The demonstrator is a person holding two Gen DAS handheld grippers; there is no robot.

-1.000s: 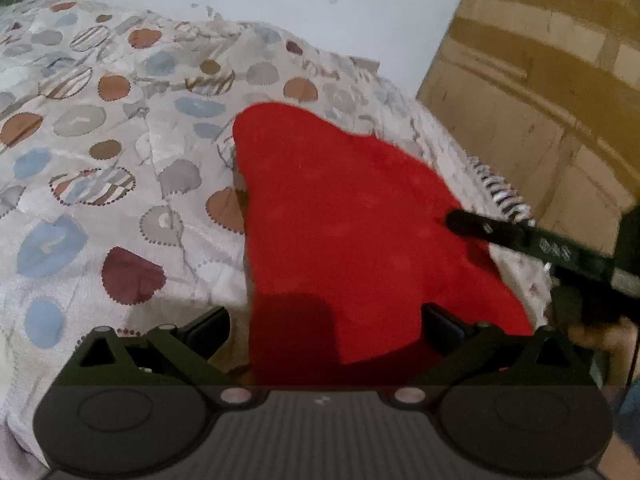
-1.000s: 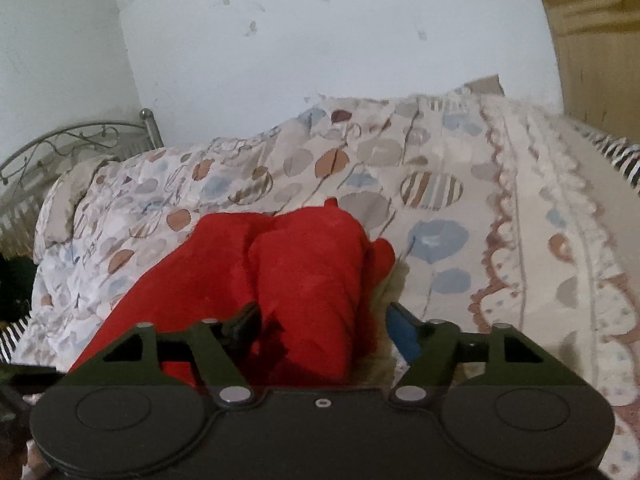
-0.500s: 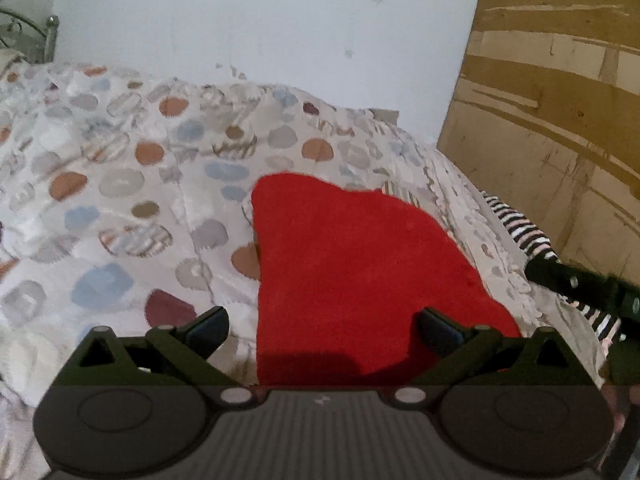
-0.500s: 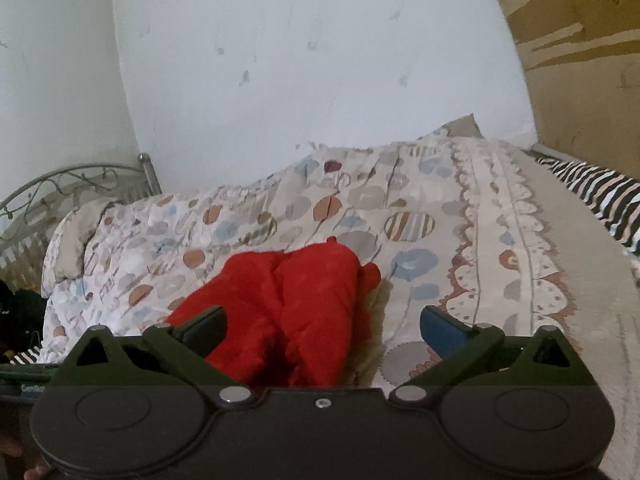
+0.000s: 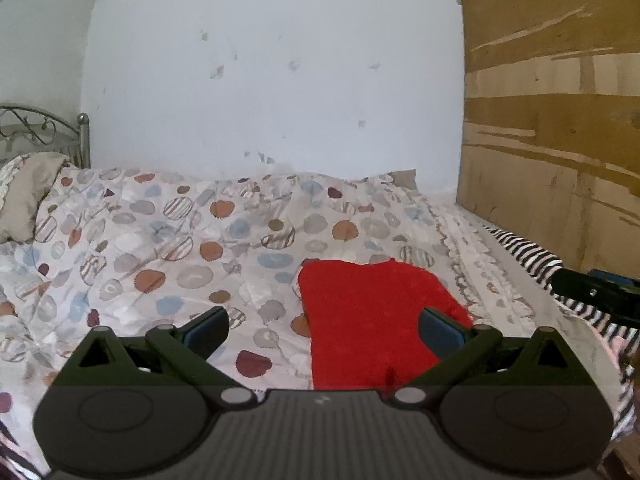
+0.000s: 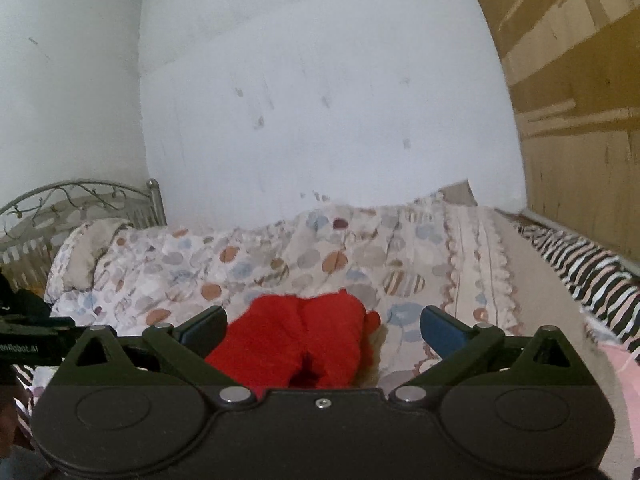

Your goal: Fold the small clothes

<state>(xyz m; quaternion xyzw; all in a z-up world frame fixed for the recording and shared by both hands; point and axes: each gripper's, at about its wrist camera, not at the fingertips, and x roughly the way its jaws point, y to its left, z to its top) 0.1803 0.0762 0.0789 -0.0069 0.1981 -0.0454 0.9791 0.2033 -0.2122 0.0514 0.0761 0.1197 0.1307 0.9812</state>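
The red garment lay folded on the spotted quilt, near the quilt's frilled right edge. The left gripper and right gripper hovered above it, jaws wide apart, holding nothing; the right's had just been opening.

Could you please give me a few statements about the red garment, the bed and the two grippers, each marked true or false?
1. The red garment lies on the patterned quilt. True.
2. The left gripper is clamped on the garment. False: its jaws stand apart and grip nothing.
3. The right gripper has its jaws wide open. True.
4. A zebra-striped fabric lies along the bed's edge by the wooden panel. True.
5. The quilt is plain blue. False: it is pale with coloured spots.
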